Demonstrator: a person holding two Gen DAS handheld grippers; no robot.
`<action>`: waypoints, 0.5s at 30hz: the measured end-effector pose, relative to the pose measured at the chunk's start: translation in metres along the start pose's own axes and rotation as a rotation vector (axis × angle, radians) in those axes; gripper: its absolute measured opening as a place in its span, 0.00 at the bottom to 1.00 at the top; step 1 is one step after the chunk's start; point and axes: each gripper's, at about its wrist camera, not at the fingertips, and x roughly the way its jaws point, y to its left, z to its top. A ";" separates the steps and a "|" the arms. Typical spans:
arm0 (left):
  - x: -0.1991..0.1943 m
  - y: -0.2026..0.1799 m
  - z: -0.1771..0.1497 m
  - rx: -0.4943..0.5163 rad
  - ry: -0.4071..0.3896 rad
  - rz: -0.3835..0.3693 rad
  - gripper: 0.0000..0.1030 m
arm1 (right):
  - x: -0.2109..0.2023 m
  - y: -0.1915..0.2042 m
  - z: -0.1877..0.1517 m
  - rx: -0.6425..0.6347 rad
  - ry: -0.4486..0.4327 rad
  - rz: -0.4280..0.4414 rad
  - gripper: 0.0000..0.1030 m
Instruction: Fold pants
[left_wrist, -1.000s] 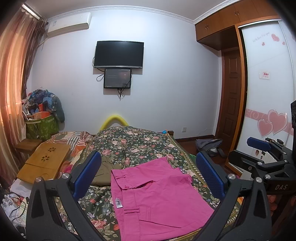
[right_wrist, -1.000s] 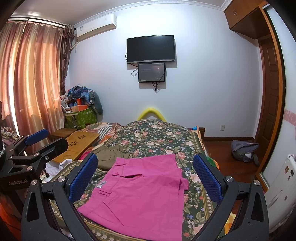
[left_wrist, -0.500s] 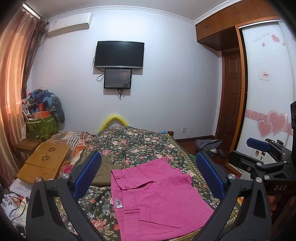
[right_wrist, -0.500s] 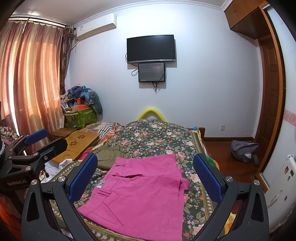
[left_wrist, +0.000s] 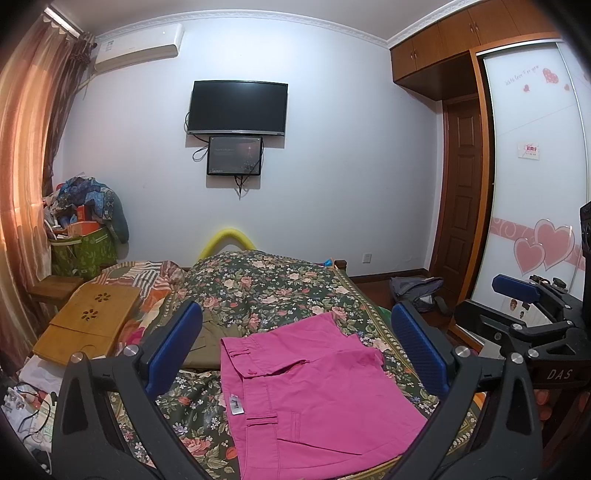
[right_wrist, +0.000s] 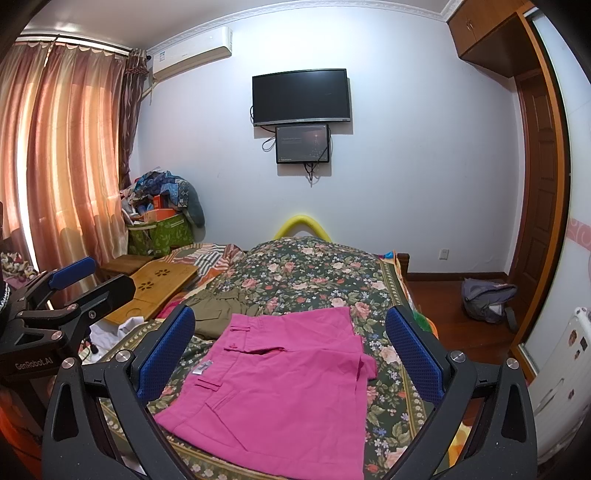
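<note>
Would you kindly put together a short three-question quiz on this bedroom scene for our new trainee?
1. True or false: the left gripper is shut on the pink pants.
2. Which garment lies beside the pink pants on the floral bedspread? A) olive garment B) white shirt C) blue jeans
3. Fill in: the right gripper is ____.

Key: 1 false, both grippers are open and hold nothing; 2 A; 3 open.

Pink pants lie folded flat on the floral bedspread.
</note>
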 end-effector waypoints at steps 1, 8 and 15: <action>0.001 0.000 0.000 0.000 0.001 0.000 1.00 | 0.000 0.000 0.000 0.000 0.001 0.000 1.00; 0.023 0.008 -0.008 0.003 0.062 0.002 1.00 | 0.010 -0.009 -0.006 0.005 0.025 -0.033 1.00; 0.074 0.031 -0.027 0.039 0.169 0.064 1.00 | 0.049 -0.037 -0.021 0.002 0.134 -0.113 1.00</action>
